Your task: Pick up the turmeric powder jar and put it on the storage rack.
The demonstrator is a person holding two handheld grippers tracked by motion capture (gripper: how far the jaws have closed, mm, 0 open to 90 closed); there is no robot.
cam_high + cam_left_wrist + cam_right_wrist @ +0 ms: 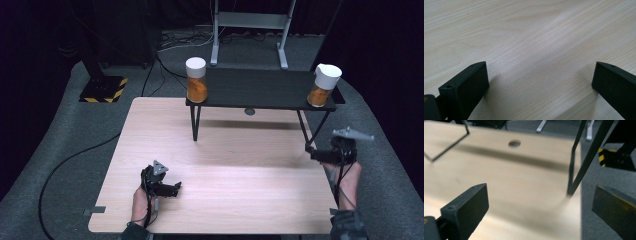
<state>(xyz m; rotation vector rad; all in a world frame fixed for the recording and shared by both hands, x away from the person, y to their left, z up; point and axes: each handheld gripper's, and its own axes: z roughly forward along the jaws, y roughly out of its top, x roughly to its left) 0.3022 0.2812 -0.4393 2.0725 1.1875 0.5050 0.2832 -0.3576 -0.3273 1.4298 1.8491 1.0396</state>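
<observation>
Jars of orange powder stand on the black shelf point(260, 89): left jar point(196, 80) far beyond the left gripper point(176, 187), whose jaws gape empty over the wooden table point(225, 165); right jar point(326, 85) just above the right gripper point(309, 150), jaws wide, empty.

Black left gripper point(172, 188) and right gripper point(311, 150), grey three-cornered plates, trailing cables.

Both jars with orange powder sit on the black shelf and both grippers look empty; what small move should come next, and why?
Probably rest the right gripper on the table, as the left gripper already lies low there. Both stand open with nothing between the jaws, and the left jar and right jar stand upright at the black shelf ends.
</observation>
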